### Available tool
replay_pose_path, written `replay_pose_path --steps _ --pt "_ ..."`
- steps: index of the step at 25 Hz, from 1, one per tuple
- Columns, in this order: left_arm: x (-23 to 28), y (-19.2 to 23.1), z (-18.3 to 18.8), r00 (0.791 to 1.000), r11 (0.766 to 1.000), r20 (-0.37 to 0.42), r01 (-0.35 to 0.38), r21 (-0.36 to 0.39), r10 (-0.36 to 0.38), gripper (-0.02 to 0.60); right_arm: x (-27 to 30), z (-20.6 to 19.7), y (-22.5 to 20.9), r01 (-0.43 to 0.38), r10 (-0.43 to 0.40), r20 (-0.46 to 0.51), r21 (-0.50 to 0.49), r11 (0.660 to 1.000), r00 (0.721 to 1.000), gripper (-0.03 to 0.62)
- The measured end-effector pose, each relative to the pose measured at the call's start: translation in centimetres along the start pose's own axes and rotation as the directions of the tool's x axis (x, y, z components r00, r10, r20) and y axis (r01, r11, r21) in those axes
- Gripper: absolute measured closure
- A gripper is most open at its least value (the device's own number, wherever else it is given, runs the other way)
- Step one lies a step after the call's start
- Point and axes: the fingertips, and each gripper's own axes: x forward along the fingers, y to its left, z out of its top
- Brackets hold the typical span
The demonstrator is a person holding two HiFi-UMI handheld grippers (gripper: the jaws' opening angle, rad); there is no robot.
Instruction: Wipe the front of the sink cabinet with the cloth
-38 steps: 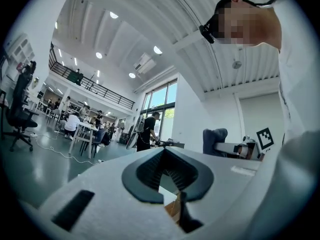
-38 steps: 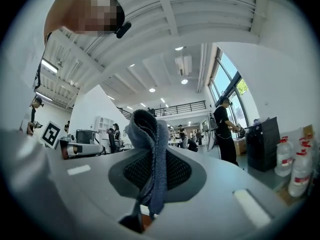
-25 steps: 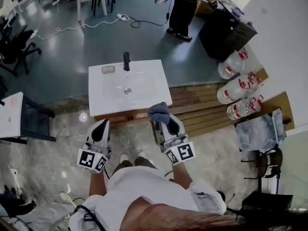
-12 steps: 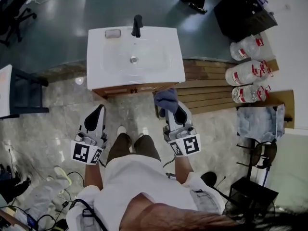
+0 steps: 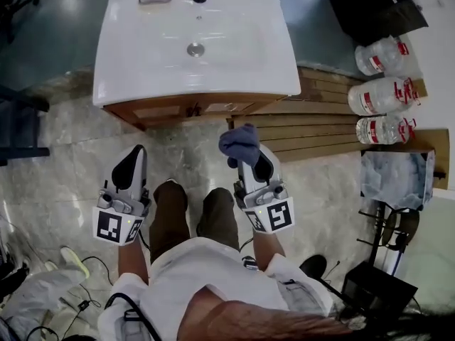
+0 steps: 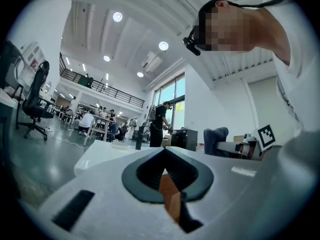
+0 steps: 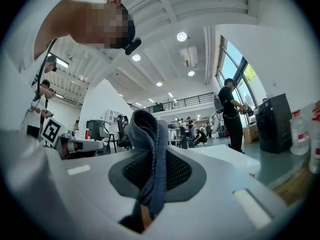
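Wiping not yet begun, by appearance: blue cloth (image 5: pixel 240 142) pinched in right hand-held gripper (image 5: pixel 250 163), near but apart from sink cabinet front (image 5: pixel 163 111); left hand-held gripper (image 5: pixel 134 156) pressed together, empty.

The cloth (image 5: pixel 240 142) is a blue-grey rag, bunched into an upright fold and pinched between the jaws of the right gripper (image 5: pixel 249 163). It hangs before the sink cabinet (image 5: pixel 178 110), whose brown wooden front sits under a white basin (image 5: pixel 242 55); cloth and front seem apart, not touching
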Motion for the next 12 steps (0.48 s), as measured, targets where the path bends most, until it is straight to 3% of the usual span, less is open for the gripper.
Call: replay_pose_path --steps 7,12 --pt "-0.3 0.9 -17.9 0.999 0.999 -0.03 0.015 0.047 -0.014 0.578 -1.9 -17.3 -0.4 -0.032 0.033 0.028 -0.044 0.999 0.999 0.537" --pt "-1.5 1.2 -25.4 1.0 0.995 -0.029 0.002 0.098 0.001 0.578 -2.1 -24.8 -0.3 -0.069 0.072 0.041 -0.074 0.995 0.997 0.537"
